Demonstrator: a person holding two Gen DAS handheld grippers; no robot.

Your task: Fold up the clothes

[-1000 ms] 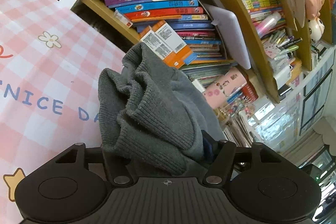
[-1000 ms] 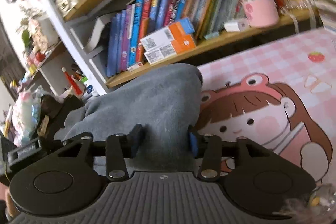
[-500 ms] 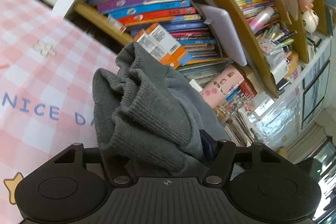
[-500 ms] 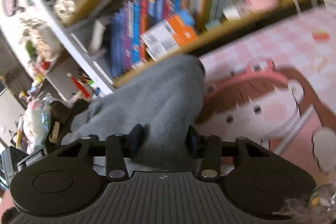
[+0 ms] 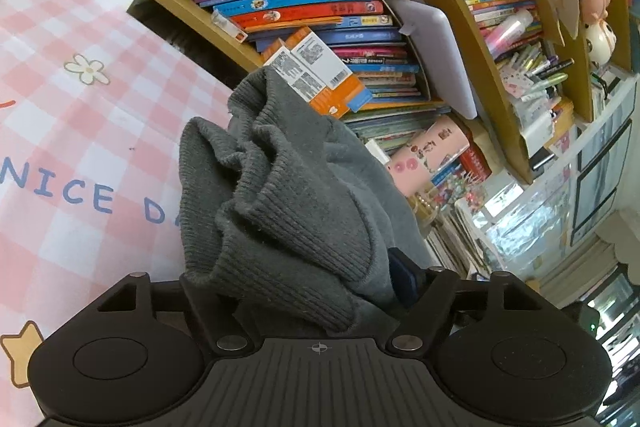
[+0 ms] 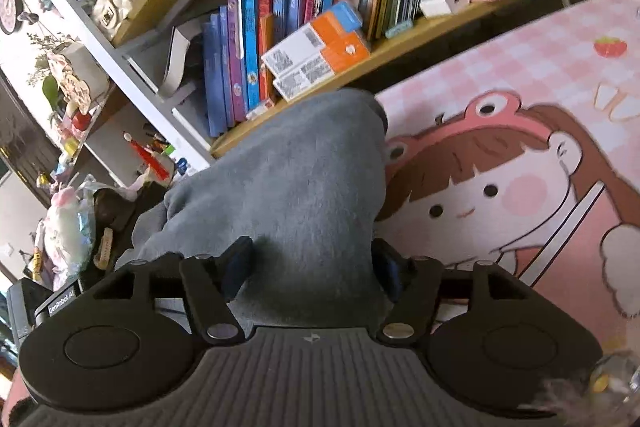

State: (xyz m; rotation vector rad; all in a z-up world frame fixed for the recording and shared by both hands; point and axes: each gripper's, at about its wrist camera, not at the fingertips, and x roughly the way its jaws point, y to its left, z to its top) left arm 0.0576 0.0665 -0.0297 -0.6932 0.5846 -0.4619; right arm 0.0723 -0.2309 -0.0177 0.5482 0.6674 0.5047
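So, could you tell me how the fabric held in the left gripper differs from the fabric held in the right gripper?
The left gripper holds a ribbed knit edge of the grey garment, bunched into several thick folds. The right gripper holds a smooth, fleecy stretch of the grey garment, with no ribbing and few creases. The left bundle stands up in lumps; the right one forms one rounded drape. Both are the same grey, clamped between closed jaws above the pink checked cloth.

L gripper point(image 5: 304, 279) clamped on grey sweater point(image 5: 280, 195)
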